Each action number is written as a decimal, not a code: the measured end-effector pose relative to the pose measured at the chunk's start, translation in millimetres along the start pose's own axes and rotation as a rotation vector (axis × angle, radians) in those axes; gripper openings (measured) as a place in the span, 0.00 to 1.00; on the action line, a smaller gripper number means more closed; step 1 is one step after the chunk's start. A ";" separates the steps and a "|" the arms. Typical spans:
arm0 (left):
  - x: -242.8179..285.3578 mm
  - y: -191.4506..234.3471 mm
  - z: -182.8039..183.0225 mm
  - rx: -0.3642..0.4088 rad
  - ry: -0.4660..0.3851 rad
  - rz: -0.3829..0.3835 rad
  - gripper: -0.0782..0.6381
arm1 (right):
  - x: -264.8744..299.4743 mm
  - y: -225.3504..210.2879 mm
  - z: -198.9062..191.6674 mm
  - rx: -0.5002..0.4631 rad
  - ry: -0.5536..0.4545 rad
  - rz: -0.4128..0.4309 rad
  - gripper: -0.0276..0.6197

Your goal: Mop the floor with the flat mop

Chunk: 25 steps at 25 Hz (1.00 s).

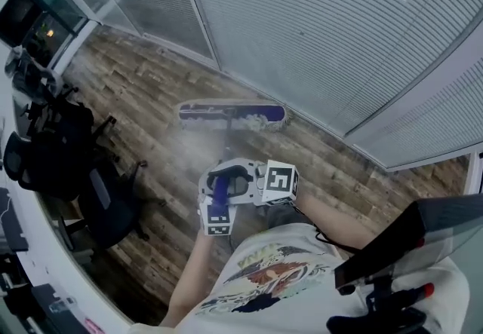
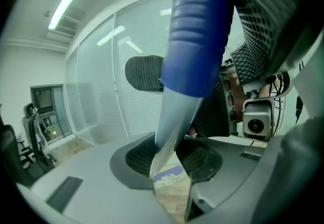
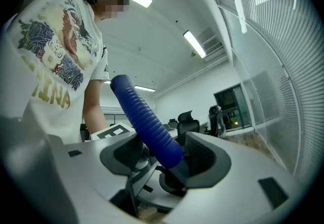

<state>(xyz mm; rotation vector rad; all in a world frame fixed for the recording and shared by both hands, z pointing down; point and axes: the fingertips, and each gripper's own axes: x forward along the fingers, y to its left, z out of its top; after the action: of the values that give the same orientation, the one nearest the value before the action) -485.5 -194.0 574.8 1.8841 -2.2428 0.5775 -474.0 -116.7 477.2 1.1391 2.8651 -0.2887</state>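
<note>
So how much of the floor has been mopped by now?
Hard to tell: only a pale sheen on the wooden floor near the flat mop head hints at mopped boards. In hand: left gripper and right gripper both clamp the mop handle. The floor by the office chairs probably remains.

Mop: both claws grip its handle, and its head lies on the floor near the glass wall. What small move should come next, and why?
Probably draw the head back toward the person, kept flat. It lies close to the glass wall, so little floor is left ahead. The left claw and right claw are both shut on the handle.
</note>
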 end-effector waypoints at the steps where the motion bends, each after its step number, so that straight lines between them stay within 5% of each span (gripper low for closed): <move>1: 23.2 7.2 8.5 0.006 -0.001 -0.008 0.25 | -8.5 -24.1 6.2 0.003 -0.014 -0.011 0.44; 7: 148.8 57.0 71.9 0.064 -0.058 -0.047 0.25 | -50.4 -167.5 52.5 0.002 -0.113 -0.141 0.44; 11: 199.5 77.8 81.8 0.087 -0.012 -0.037 0.25 | -61.3 -220.7 60.9 0.019 -0.092 -0.141 0.44; 18: 179.5 82.4 61.9 0.110 0.014 -0.018 0.25 | -39.9 -202.7 47.3 0.036 -0.045 -0.086 0.44; 25: 135.1 56.6 50.7 0.052 0.000 0.054 0.25 | -36.5 -147.0 36.5 0.042 0.017 -0.011 0.44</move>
<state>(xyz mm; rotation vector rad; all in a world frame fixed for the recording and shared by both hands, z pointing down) -560.7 -329.3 566.2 1.8523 -2.3062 0.6504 -549.0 -253.0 468.4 1.1382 2.8939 -0.3439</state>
